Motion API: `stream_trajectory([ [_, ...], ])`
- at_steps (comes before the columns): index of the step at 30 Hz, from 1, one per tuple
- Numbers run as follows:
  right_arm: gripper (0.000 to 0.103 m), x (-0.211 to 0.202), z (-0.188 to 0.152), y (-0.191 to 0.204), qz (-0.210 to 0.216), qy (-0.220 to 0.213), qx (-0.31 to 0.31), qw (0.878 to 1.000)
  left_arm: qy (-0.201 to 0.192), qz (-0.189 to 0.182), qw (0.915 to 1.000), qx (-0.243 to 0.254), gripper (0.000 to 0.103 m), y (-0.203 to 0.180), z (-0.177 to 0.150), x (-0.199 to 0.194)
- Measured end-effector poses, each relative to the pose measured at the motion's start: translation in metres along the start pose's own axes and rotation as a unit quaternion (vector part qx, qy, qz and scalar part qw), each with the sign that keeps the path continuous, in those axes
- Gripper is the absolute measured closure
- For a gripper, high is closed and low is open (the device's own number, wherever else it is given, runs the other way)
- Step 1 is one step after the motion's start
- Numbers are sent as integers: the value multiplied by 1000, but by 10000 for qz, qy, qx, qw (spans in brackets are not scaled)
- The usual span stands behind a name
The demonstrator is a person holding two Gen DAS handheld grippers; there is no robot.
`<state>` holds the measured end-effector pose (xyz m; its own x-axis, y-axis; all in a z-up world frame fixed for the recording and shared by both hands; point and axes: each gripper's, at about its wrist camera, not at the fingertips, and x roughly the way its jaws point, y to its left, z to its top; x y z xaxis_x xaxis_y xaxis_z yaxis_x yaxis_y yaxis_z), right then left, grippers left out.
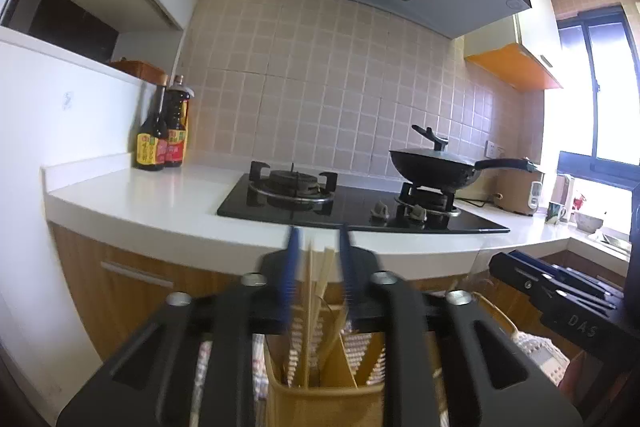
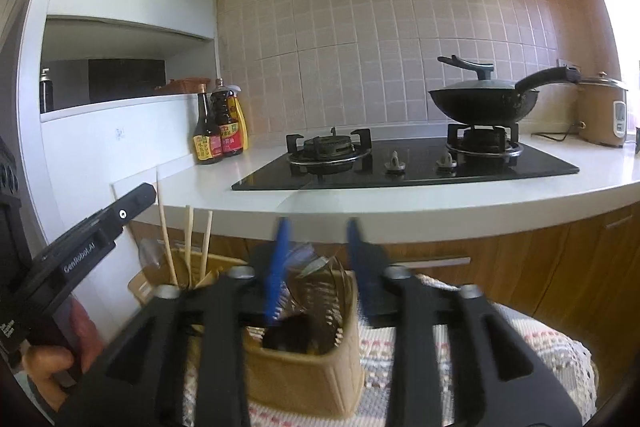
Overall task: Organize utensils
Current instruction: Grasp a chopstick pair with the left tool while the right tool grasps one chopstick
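Note:
A tan utensil holder (image 1: 320, 399) with compartments stands low in front of me on a patterned cloth (image 2: 520, 351). In the left wrist view, wooden chopsticks (image 1: 316, 291) stand upright in it, between the blue fingertips of my left gripper (image 1: 320, 239), which is open and not touching them. In the right wrist view the holder (image 2: 304, 375) shows the chopsticks (image 2: 188, 247) at its left side. My right gripper (image 2: 318, 227) is open and empty above the holder's dark right compartment. The left gripper's body (image 2: 88, 239) shows at left.
A white counter (image 1: 160, 203) runs behind, with a black gas hob (image 1: 352, 207), a lidded black wok (image 1: 436, 167) on the right burner, two sauce bottles (image 1: 160, 135) at left and a rice cooker (image 2: 600, 115) at right. Wooden cabinet fronts (image 2: 520, 259) lie below.

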<state>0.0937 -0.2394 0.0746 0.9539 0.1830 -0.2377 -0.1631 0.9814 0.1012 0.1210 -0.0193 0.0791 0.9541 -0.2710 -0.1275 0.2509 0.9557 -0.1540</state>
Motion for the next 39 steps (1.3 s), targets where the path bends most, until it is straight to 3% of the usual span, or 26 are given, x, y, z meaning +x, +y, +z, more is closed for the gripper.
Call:
stream_trajectory([
  [5, 67, -24, -5, -5, -85, 334, 91, 9994, 172, -39, 9998, -70, 69, 4, -2, -21],
  [11, 67, -38, -17, -5, -155, 1462, 161, 9890, 558, -259, 9978, -261, 68, 11, -5, -48],
  [16, 67, -41, -35, 2, -127, 2406, 193, 9704, 1031, -612, 9920, -403, 68, 9, -10, -60],
  [21, 67, -46, -66, 5, -116, 3210, 429, 9460, 1756, -901, 9802, -173, 68, -8, -23, -68],
  [23, 67, -48, -81, 6, -206, 3420, 475, 9383, 2050, -947, 9742, -22, 68, -17, -34, -72],
  [28, 73, -52, -122, 2, -357, 3890, 724, 9177, 2993, -1139, 9470, 259, 68, -39, -78, -77],
  [33, 77, -52, -137, -2, -364, 3953, 811, 9142, 3702, -1248, 9203, 222, 68, -46, -119, -80],
  [37, 77, -52, -144, 10, -333, 3966, 625, 9153, 4053, -1279, 9051, 109, 68, -51, -145, -82],
  [39, 83, -49, -148, 13, -293, 4001, 550, 9144, 4183, -1240, 8996, 174, 68, -54, -152, -81],
])
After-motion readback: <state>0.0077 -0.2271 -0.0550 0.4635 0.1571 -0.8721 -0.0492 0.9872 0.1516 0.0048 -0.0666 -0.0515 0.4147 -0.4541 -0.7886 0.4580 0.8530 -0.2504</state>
